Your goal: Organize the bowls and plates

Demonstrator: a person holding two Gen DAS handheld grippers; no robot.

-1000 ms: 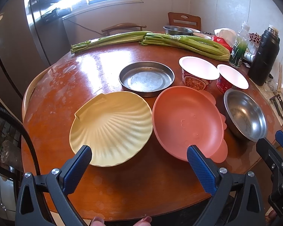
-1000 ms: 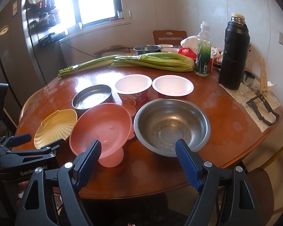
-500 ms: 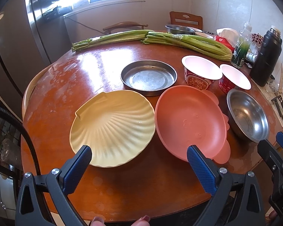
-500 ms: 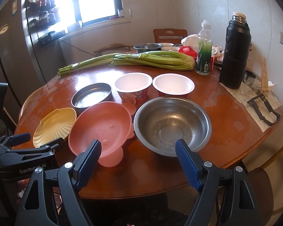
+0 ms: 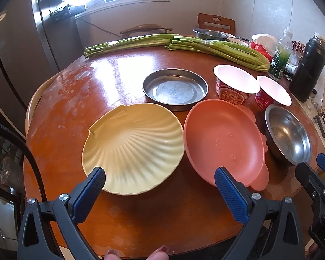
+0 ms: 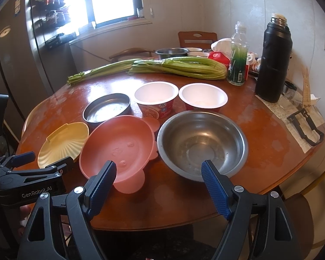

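Note:
A yellow shell-shaped plate (image 5: 133,147) lies at the near left of the round wooden table (image 5: 80,99). A pink plate (image 5: 224,143) lies right of it. Behind are a flat steel pan (image 5: 175,88) and two white noodle cups (image 5: 236,82) (image 5: 274,92). A steel bowl (image 5: 288,134) sits at the right. My left gripper (image 5: 160,181) is open and empty, just short of the near rims of the yellow and pink plates. My right gripper (image 6: 159,173) is open and empty, before the pink plate (image 6: 117,147) and the steel bowl (image 6: 202,143).
Celery bunches (image 6: 177,67) lie across the far side. A black thermos (image 6: 273,60), a green bottle (image 6: 238,60), a red packet and more bowls stand at the back right. A black clip on paper (image 6: 305,123) lies at the right edge. Chairs stand behind; a fridge stands left.
Both grippers have crept slightly forward toward the plates. Nothing on the table has moved.

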